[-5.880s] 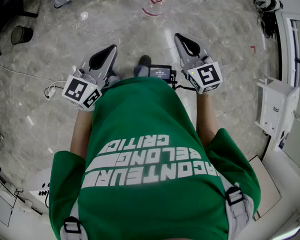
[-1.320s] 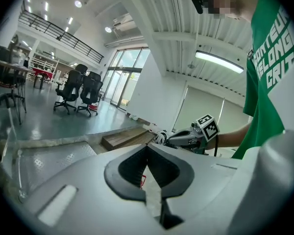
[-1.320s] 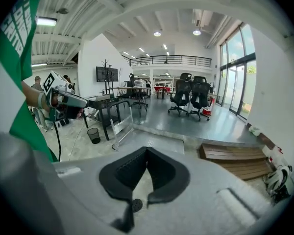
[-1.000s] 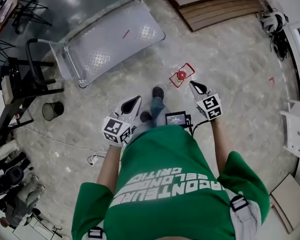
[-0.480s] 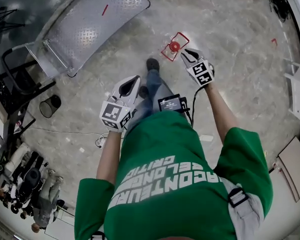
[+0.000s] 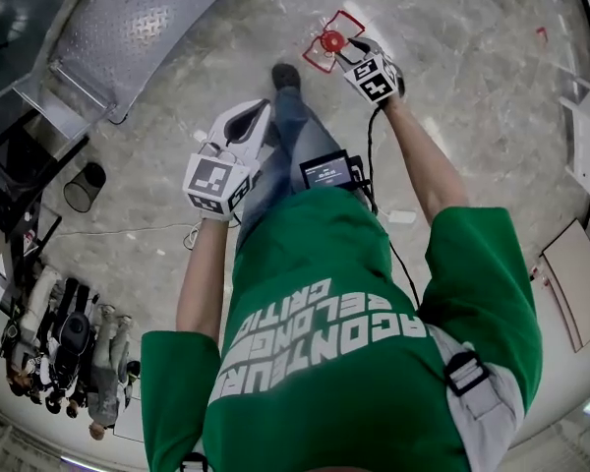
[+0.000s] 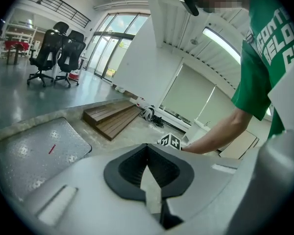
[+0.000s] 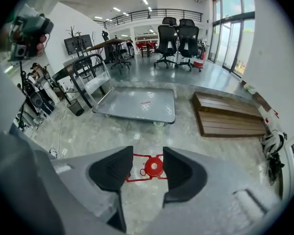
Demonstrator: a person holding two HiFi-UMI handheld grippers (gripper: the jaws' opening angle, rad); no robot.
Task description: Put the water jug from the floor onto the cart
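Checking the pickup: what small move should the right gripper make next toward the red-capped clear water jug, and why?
Probably lower it further. The right gripper has just been opening its jaws, and the red-capped clear water jug shows between them, on the floor, untouched.

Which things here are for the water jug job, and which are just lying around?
For the job: water jug, cart, right gripper (jaws just opening, holding nothing).
Just lying about: wooden platform, black bin, office chairs.
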